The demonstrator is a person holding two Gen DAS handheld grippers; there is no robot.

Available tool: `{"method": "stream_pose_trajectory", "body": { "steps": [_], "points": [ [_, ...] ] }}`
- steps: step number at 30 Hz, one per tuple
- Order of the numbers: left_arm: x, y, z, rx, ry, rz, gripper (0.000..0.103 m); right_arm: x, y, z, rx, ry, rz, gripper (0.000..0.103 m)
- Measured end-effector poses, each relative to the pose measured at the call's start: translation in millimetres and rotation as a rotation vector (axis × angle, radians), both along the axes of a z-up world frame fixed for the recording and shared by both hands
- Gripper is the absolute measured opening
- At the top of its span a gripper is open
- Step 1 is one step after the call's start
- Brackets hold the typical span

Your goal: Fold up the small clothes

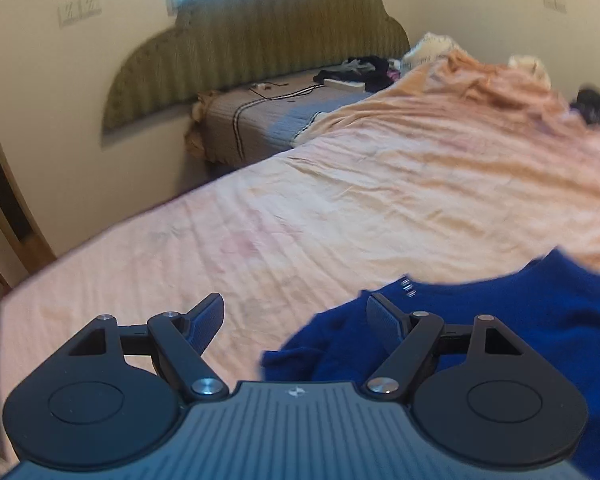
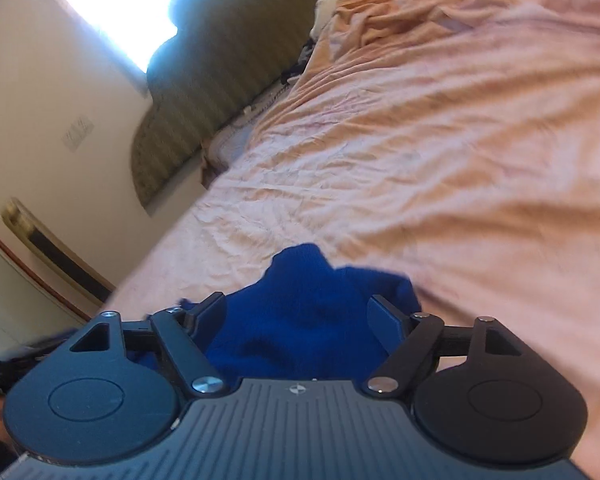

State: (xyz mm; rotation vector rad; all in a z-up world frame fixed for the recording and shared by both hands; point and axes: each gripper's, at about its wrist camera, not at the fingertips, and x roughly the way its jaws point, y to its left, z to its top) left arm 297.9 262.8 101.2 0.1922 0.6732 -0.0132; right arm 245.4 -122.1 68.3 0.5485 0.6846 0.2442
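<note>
While rumpled, blue garment [image 2: 300, 320] on bed [image 2: 440, 160]

Each claw, the left claw [image 1: 295, 320] and the right claw [image 2: 296, 318], is matte black plastic. Two round hubs with a recessed disc flank a grey ribbed centre plate bearing a small white emblem. Angled link arms pivot on silver screws. The fingers [image 1: 210, 322] carry dark, finely textured pads.

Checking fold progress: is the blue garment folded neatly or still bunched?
Still bunched. The blue garment lies in a rumpled heap on the pink bedsheet, with uneven lumps and no flat edges; both claws are open.
</note>
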Motion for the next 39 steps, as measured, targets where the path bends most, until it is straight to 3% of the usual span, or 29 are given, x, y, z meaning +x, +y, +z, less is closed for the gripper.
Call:
{"method": "stream_pose_trajectory", "body": {
  "steps": [2, 4, 8, 11, 12, 13, 14, 15, 17, 18, 19, 20, 22, 26, 27, 29, 30, 33, 35, 37, 39],
  "points": [
    [5.2, -5.3, -14.6, 0.101, 0.008, -0.001, 0.079, 24.3, 15.0, -3.7, -0.074, 0.019, 0.024, 0.075],
    [10.7, -8.3, -27.2, 0.154, 0.019, -0.019, 0.079, 45.1, 31.2, -8.8, -0.156, 0.040, 0.049, 0.076],
    [-2.7, -30.6, -49.3, 0.295, -0.029, -0.204, 0.079, 71.1, 54.9, -18.5, -0.249, 0.051, 0.106, 0.076],
    [-16.5, -45.0, -60.1, 0.337, -0.058, -0.333, 0.080, 78.7, 63.7, -25.2, -0.267, 0.043, 0.132, 0.074],
    [-15.1, -49.9, -65.9, 0.375, -0.060, -0.336, 0.080, 78.0, 65.9, -25.7, -0.274, 0.032, 0.138, 0.062],
    [-11.5, -53.6, -71.9, 0.421, -0.068, -0.318, 0.080, 77.8, 67.5, -27.4, -0.278, 0.030, 0.157, 0.035],
    [-6.5, -54.9, -76.1, 0.452, -0.073, -0.290, 0.078, 76.9, 68.5, -27.4, -0.283, 0.029, 0.168, 0.023],
    [-1.5, -52.9, -76.0, 0.446, -0.078, -0.261, 0.075, 74.7, 67.8, -26.4, -0.277, 0.019, 0.166, 0.022],
    [9.0, -44.4, -68.9, 0.373, -0.063, -0.217, 0.049, 69.9, 65.3, -23.1, -0.258, 0.000, 0.164, 0.022],
    [13.8, -40.2, -65.6, 0.337, -0.052, -0.208, 0.045, 67.4, 64.4, -20.8, -0.249, -0.012, 0.168, 0.022],
    [17.3, -37.9, -64.4, 0.323, -0.045, -0.203, 0.034, 65.0, 63.4, -18.8, -0.243, -0.022, 0.169, 0.021],
    [20.8, -37.8, -65.8, 0.337, -0.030, -0.206, 0.021, 62.7, 62.8, -16.7, -0.248, -0.032, 0.162, 0.021],
    [24.7, -38.1, -68.1, 0.361, -0.022, -0.194, 0.006, 57.6, 59.0, -9.1, -0.248, -0.068, 0.139, 0.019],
    [36.3, -27.5, -53.1, 0.246, -0.050, -0.103, 0.006, 56.9, 38.2, -7.4, -0.187, -0.072, 0.053, 0.019],
    [47.4, -22.8, -57.5, 0.230, -0.014, -0.046, 0.006, 59.5, 38.4, -16.0, -0.213, -0.043, 0.041, 0.019],
    [68.7, -15.2, -75.3, 0.274, 0.084, 0.093, 0.006, 58.3, 43.0, -30.7, -0.238, -0.011, 0.034, 0.021],
    [69.9, -9.8, -81.3, 0.276, 0.100, 0.124, 0.006, 53.8, 46.3, -33.3, -0.241, -0.022, 0.018, 0.032],
    [45.8, 3.2, -70.1, 0.213, 0.050, 0.152, 0.011, 27.7, 38.1, -14.1, -0.158, -0.076, -0.041, 0.065],
    [19.1, 16.6, -55.3, 0.167, 0.027, 0.159, 0.011, -9.2, 22.8, 4.3, -0.054, -0.157, -0.035, 0.066],
    [-21.0, 35.1, -38.9, 0.088, -0.008, 0.185, 0.011, -53.1, 4.5, 14.0, 0.033, -0.182, -0.028, 0.066],
    [-70.7, 55.3, -29.6, -0.066, 0.003, 0.204, 0.021, -101.2, -15.9, 11.8, 0.133, -0.163, -0.024, 0.067]
  ]
}}
